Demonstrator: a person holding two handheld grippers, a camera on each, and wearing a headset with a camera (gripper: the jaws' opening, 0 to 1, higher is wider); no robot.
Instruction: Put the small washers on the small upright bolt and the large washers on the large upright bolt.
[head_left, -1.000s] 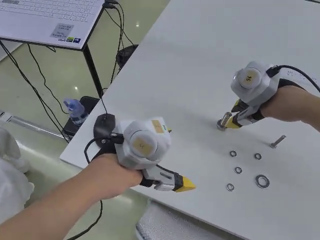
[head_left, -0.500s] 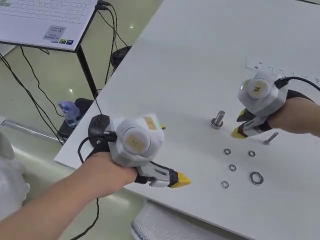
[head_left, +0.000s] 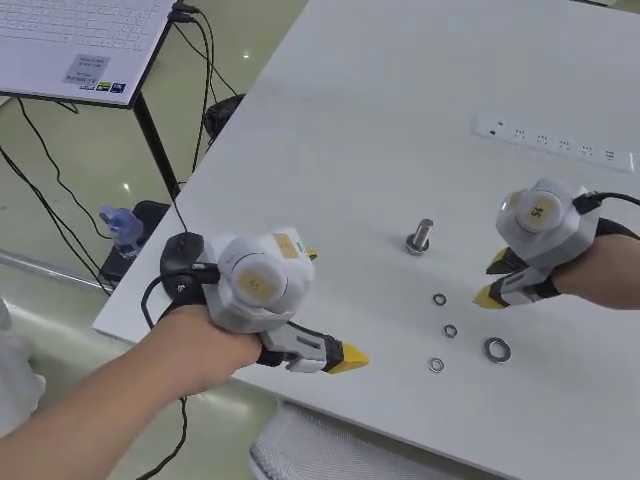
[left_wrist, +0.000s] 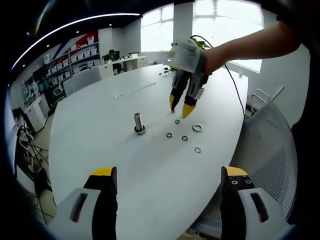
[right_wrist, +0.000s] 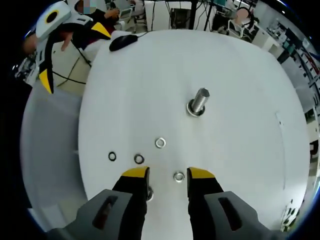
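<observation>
Well, washers (head_left: 450, 330) lie loose at five o'clock of the upright bolt (head_left: 420, 236).
Left gripper (head_left: 352, 357) gapes wide, empty, at seven o'clock; right gripper (head_left: 490, 278), narrowly parted, hovers empty beside them at four.

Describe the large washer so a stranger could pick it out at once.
On the white table, look just toward the near edge from the upright bolt. The large washer lies flat there, near the right gripper and right of three small washers; it is clearly the widest ring.
</observation>
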